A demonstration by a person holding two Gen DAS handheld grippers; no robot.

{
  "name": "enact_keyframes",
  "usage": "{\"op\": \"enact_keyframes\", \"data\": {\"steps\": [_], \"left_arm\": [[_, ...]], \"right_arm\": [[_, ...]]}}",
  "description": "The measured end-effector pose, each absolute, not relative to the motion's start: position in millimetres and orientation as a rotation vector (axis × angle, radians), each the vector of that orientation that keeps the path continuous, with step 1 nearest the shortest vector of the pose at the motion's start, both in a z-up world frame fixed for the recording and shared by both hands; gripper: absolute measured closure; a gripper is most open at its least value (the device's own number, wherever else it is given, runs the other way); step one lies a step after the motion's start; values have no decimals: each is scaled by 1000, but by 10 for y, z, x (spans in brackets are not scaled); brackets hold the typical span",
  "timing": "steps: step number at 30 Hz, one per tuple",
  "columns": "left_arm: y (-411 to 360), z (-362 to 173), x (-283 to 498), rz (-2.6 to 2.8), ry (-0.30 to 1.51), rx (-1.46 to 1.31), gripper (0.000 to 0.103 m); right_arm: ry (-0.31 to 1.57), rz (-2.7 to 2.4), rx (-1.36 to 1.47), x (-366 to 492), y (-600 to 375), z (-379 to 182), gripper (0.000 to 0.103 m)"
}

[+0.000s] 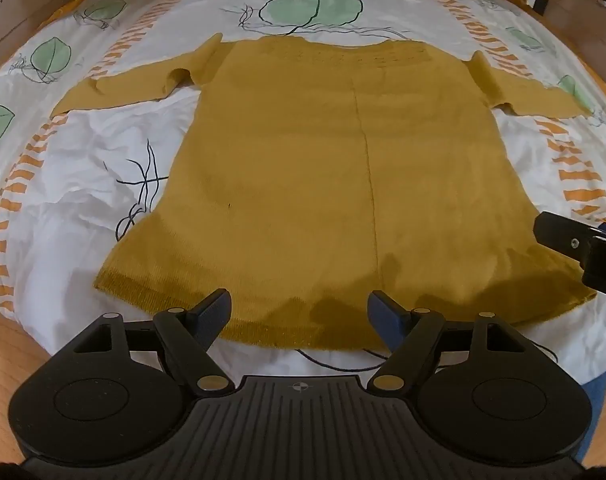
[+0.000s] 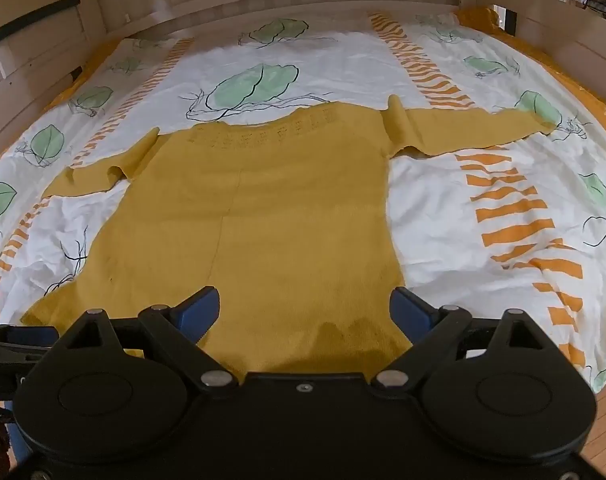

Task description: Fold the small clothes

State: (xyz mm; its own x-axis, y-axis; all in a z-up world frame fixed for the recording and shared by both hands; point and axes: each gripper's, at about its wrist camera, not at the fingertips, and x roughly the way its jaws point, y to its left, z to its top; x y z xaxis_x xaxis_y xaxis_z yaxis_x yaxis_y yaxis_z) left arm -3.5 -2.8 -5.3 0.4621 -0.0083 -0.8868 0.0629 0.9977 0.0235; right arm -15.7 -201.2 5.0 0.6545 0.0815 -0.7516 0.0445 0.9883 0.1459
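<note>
**Mustard knit sweater laid flat on bed, both claws released at the hem**

Handling, judged: the mustard knit sweater (image 1: 303, 168) looks soft, limp and light; it should drape and stretch if lifted by one point and cling a little to the sheet. Best hold appears to be the ribbed hem (image 1: 151, 288) at its two corners, or the sleeve cuffs for folding the sleeves inward.

Appearance: mustard-yellow knit, long sleeves spread out to both sides, an openwork pattern band below the neckline (image 2: 263, 136), a faint vertical crease down the body. The left sleeve (image 1: 115, 88) has a small bunched fold near the armpit. No fold made yet.

Position: it lies spread on the bed sheet (image 1: 63, 208), white with green leaves and orange stripes, neckline away from the cameras, hem nearest.

Left claw (image 1: 299, 312): jaws wide apart, holding nothing, over the hem's middle. Right claw (image 2: 303, 308): jaws wide apart, empty, over the hem toward the right side.
</note>
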Motion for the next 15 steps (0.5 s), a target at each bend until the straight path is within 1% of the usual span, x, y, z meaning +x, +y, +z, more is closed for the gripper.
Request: {"op": "enact_keyframes", "data": {"steps": [15], "left_arm": [[59, -52, -10, -20, 1084, 40, 29]], "right_arm": [[873, 24, 157, -142, -2017, 30, 10]]}}
